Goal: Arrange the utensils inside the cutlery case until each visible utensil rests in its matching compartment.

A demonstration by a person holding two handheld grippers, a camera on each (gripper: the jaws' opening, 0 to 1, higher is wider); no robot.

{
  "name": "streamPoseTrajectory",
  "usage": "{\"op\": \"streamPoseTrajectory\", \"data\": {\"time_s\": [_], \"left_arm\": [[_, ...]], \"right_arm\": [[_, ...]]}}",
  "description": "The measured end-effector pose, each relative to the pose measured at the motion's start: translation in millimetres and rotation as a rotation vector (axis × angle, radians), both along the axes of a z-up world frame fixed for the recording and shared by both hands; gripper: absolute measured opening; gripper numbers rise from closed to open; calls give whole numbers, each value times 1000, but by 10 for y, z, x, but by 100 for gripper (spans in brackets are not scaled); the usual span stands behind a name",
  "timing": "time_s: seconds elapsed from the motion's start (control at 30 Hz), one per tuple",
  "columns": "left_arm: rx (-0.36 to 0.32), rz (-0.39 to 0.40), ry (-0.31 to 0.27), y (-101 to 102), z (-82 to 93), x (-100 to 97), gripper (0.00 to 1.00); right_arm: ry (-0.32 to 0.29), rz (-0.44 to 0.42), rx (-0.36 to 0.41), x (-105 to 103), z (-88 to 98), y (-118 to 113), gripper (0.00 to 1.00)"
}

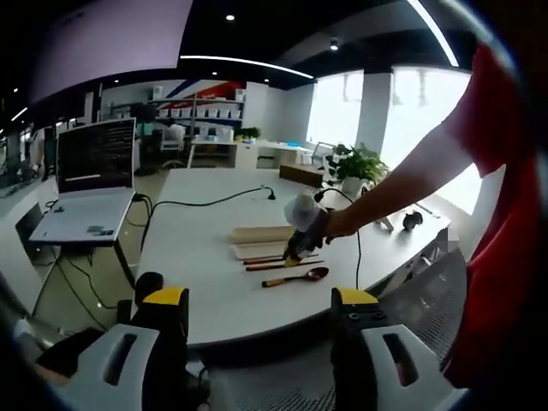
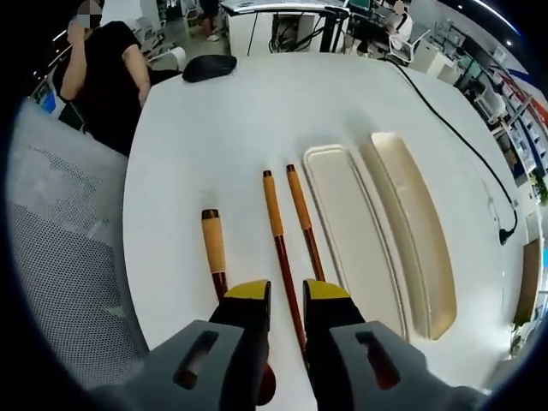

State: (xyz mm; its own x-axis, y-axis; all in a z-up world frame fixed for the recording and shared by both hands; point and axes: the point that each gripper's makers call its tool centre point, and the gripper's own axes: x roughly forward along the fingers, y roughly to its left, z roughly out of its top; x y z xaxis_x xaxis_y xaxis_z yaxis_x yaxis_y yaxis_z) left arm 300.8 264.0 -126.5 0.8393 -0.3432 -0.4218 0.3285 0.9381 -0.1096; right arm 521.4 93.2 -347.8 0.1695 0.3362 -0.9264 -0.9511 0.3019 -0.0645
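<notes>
my left gripper (image 1: pixel 261 312) and right gripper (image 2: pixel 287 300) have grey bodies with slotted sides, black jaws, yellow tips; i wear a red short sleeve (image 1: pixel 501 120).

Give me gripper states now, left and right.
Left gripper: open, empty, held back from the table.
Right gripper: jaws close around one chopstick; grip cannot be told.

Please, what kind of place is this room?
Probably an open office or lab: a white table with a laptop and cables, shelves at the back, and a mesh office chair.
</notes>
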Motion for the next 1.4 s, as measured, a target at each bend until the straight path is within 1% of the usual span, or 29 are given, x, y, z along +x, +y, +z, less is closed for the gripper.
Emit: {"op": "streamPoseTrajectory", "data": {"time_s": [0.17, 0.23, 0.37, 0.43, 0.5, 0.57, 0.67, 0.77, 0.83, 0.87, 0.97, 1.1, 1.23, 1.27, 1.33, 1.4], "left_arm": [[-1, 12, 5, 18, -8, -15, 69], [-1, 18, 7, 27, -10, -22, 69], [1, 23, 12, 38, -17, -35, 69], [3, 26, 14, 44, -15, -37, 69], [3, 29, 9, 46, 2, -33, 69], [-3, 34, 9, 51, 7, -30, 69], [-3, 36, 11, 47, 3, -26, 69], [-2, 34, 6, 37, 11, -23, 69], [-3, 35, 3, 37, 18, -27, 69], [-4, 35, 4, 37, 15, -30, 69], [0, 30, 13, 34, -9, -49, 69], [1, 32, 18, 43, -20, -57, 69], [10, 31, 13, 47, 10, -55, 69], [11, 32, 11, 49, 15, -52, 69], [13, 30, 15, 48, 22, -46, 69], [19, 24, 11, 44, 35, -29, 69]], "right_arm": [[7, 17, -13, -13, -41, 34, 12], [0, 32, -33, 4, -67, 25, 12], [6, 34, -47, 30, -120, 7, 12], [17, 38, -52, 15, -108, 3, 12], [14, 45, -54, 24, -124, -1, 11], [16, 56, -58, -14, -136, -6, 10], [10, 65, -55, 10, -146, 15, 10], [16, 90, -66, 0, -153, 7, 9], [47, 95, -68, -12, -156, 21, 7], [86, 57, -66, -79, -152, 20, 6], [105, 25, -84, -32, -149, 26, 5], [92, 23, -120, -40, -138, 28, 2], [82, 15, -138, -27, -152, 34, 2], [76, 20, -140, -32, -151, 32, 2], [57, 60, -126, -47, -140, 19, 1], [60, 60, -108, -54, -133, 6, 1]]}}
